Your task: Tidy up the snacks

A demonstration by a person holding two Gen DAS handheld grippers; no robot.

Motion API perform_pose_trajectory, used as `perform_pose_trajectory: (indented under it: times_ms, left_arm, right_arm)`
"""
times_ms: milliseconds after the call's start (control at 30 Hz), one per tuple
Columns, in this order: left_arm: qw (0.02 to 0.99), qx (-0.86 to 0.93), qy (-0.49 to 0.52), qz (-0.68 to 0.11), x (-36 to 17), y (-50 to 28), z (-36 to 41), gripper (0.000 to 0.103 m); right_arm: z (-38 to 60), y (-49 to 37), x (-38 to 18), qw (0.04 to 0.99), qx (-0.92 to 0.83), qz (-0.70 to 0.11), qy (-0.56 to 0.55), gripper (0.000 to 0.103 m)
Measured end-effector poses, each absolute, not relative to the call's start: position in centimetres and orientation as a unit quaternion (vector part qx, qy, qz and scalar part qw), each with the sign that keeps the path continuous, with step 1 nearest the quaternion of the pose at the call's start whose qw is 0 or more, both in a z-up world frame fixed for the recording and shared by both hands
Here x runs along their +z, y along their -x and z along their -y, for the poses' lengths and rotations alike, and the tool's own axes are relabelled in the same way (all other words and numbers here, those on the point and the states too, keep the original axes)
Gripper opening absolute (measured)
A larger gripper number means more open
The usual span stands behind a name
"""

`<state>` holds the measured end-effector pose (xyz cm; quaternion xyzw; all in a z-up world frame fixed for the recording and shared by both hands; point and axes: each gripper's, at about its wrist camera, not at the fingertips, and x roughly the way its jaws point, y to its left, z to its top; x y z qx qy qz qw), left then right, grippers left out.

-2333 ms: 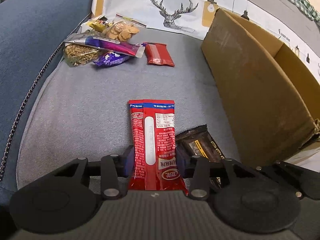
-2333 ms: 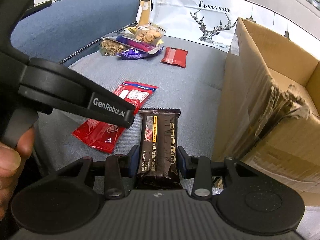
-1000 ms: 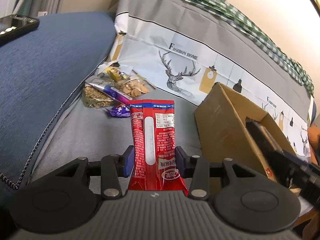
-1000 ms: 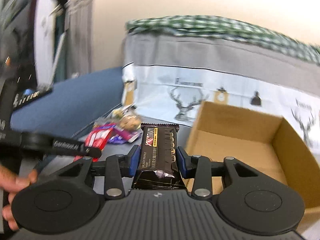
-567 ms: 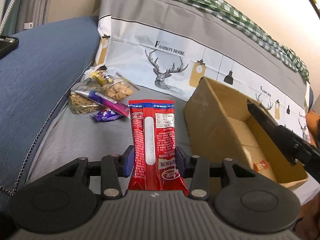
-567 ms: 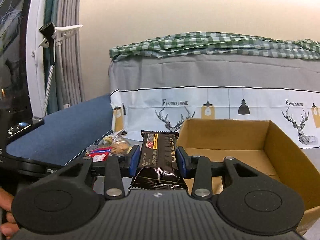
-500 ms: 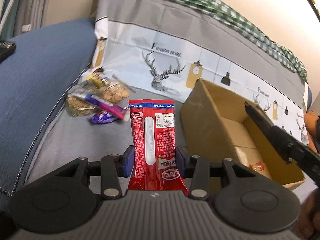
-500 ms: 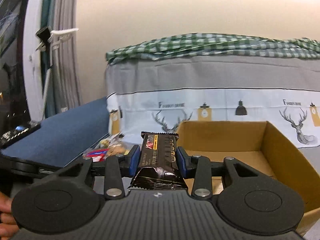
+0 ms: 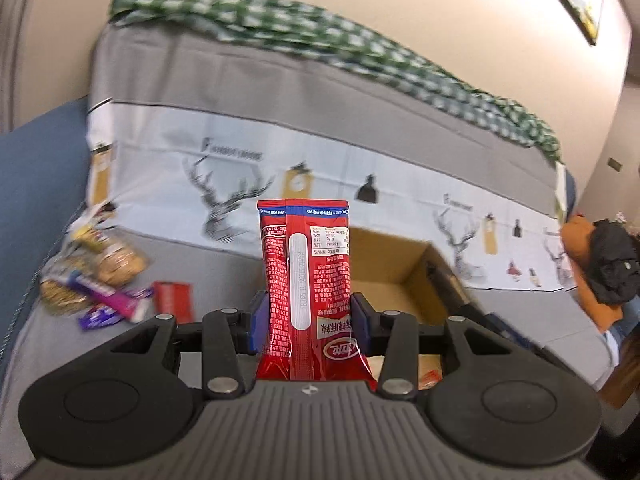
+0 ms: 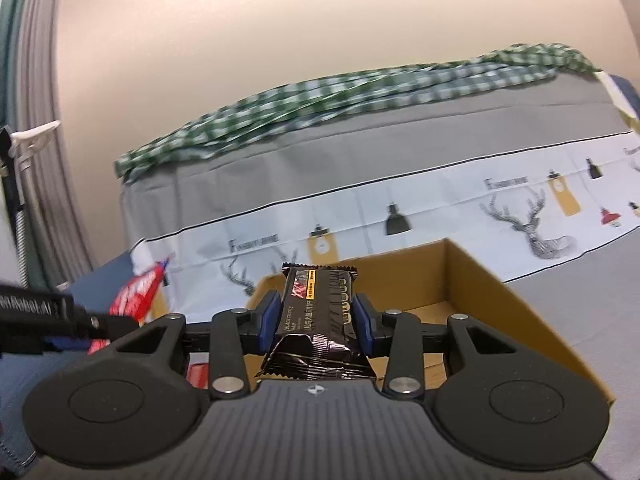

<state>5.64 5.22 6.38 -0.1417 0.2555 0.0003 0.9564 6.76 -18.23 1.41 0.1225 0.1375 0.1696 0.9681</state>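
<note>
My left gripper point(image 9: 307, 318) is shut on a red snack packet point(image 9: 308, 280) and holds it upright in the air, just in front of the open cardboard box point(image 9: 396, 276). My right gripper point(image 10: 316, 316) is shut on a black chocolate bar point(image 10: 318, 312) and holds it over the near edge of the same box point(image 10: 480, 280). The red packet also shows in the right wrist view point(image 10: 138, 292), at the left. A small orange wrapper point(image 9: 430, 378) lies on the box floor.
A pile of loose snacks point(image 9: 100, 276) lies at the far left of the grey sofa seat point(image 9: 208, 268), with a small red packet point(image 9: 174, 298) beside it. A deer-print cover point(image 9: 360, 168) hangs on the backrest. Dark and orange clothes point(image 9: 604, 268) sit at the right.
Both grippers have lifted their snacks off the seat and carried them up and toward the box. Both views now tilt upward, and the box sits right behind the held snacks.
</note>
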Motion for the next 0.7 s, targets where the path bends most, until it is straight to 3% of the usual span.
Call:
perform_pose_trajectory:
  times_ms: [700]
  left_arm:
    - [0.958, -0.041, 0.130, -0.253, 8.9, -9.0, 0.6, 0.047]
  right_arm:
    - [21.6, -8.2, 0.5, 0.974, 0.113, -0.141, -0.138, 0.041]
